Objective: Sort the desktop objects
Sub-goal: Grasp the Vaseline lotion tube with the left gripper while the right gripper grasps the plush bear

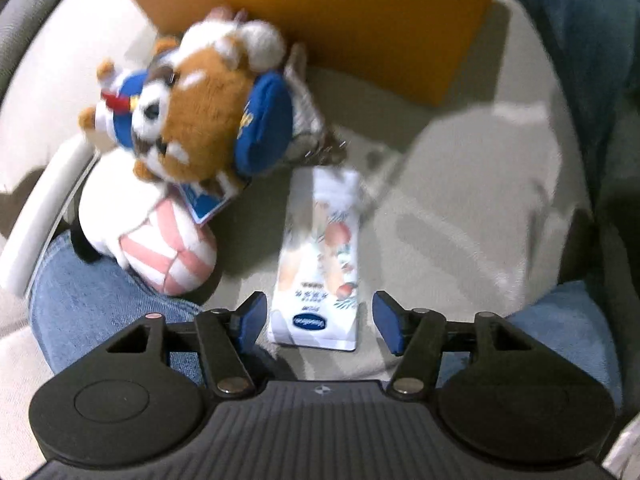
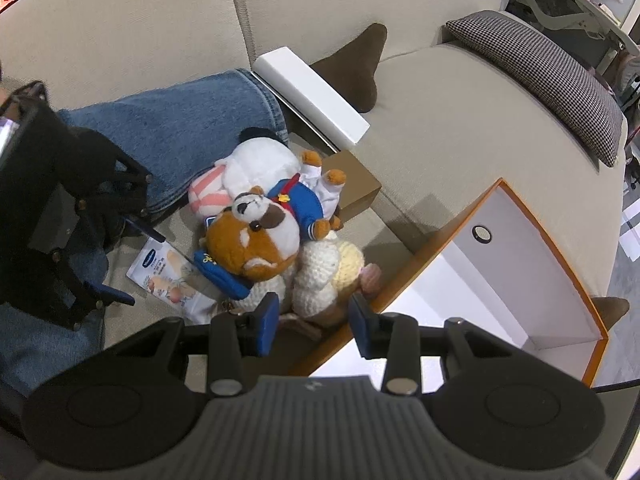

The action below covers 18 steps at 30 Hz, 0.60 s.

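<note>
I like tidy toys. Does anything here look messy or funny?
Yes. The brown-and-white plush animal in a blue jacket lies on its back atop a heap of other soft toys on the beige sofa, while the orange box beside them looks empty.

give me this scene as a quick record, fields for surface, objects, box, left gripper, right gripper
surface: beige sofa seat
objects: red panda plush lying on a white plush with pink stripes and a cream knitted toy; white tube flat on the seat beside them
box: orange box, open, white inside, nothing visible in it
left gripper: left gripper open, jaws either side of the tube's end, not touching
right gripper: right gripper part open, holding nothing, just short of the knitted toy
</note>
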Tool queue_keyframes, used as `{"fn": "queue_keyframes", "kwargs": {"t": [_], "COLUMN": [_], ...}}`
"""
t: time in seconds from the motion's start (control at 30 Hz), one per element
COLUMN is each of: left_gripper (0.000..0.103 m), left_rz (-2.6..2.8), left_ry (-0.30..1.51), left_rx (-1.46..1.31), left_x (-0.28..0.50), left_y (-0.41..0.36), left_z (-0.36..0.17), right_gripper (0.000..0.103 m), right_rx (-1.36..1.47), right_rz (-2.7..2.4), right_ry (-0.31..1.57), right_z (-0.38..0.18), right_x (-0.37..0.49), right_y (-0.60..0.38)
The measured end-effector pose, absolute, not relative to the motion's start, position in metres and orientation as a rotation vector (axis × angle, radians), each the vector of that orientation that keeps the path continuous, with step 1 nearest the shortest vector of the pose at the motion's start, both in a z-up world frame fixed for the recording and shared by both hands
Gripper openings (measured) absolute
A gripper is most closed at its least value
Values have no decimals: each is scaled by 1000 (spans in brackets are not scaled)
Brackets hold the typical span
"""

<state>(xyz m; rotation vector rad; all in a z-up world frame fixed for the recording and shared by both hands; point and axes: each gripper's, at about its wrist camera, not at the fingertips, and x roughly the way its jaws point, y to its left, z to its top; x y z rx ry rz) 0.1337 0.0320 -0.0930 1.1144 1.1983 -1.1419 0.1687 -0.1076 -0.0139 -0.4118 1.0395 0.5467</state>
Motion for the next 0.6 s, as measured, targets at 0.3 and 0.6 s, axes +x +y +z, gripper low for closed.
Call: {"fn": "queue_keyframes", "kwargs": {"t": [0.3, 0.6], "left_gripper": [68, 65], "left_rz": [-1144, -1119], "left_ry": [1311, 1328], "left_rx": [1146, 1124], "left_x": [148, 147], "left_y": [26, 27], "left_z": [-121, -120], "right_gripper": [41, 41], "right_rx": [-414, -397], "right_rz": [559, 560], "right_ry": [1036, 1043], "right_z": [-16, -20], "right_x": [170, 173], "right_y": [-109, -109]}}
